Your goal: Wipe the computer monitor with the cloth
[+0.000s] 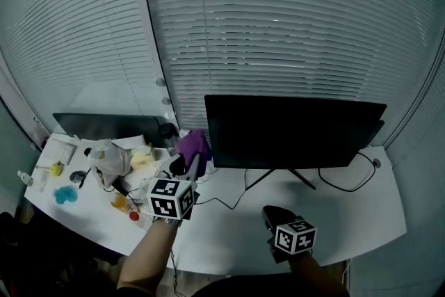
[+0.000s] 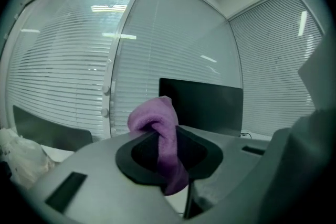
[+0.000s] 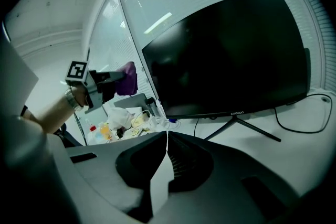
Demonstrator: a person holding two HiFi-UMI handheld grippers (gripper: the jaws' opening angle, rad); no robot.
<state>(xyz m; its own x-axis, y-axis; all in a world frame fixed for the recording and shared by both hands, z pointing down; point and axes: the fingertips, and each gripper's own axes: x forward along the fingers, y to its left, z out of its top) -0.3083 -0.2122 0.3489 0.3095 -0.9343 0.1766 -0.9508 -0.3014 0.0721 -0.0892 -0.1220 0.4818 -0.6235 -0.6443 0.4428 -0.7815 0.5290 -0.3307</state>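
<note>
The black computer monitor (image 1: 292, 132) stands on its stand at the back of the white desk (image 1: 361, 212), screen dark. My left gripper (image 1: 189, 162) is held up just left of the monitor's left edge, shut on a purple cloth (image 1: 193, 144). In the left gripper view the cloth (image 2: 160, 134) bunches up over the closed jaws, with the monitor (image 2: 202, 105) beyond it. The right gripper (image 1: 274, 215) hovers low over the desk in front of the monitor, shut and empty. Its own view shows the screen (image 3: 226, 55) and the cloth (image 3: 127, 77) to the left.
Clutter covers the desk's left end: a white plastic bag (image 1: 110, 158), an orange bottle (image 1: 119, 202), a blue item (image 1: 65, 194) and a second dark screen (image 1: 104, 127). A black cable (image 1: 344, 181) loops right of the monitor stand. Window blinds rise behind.
</note>
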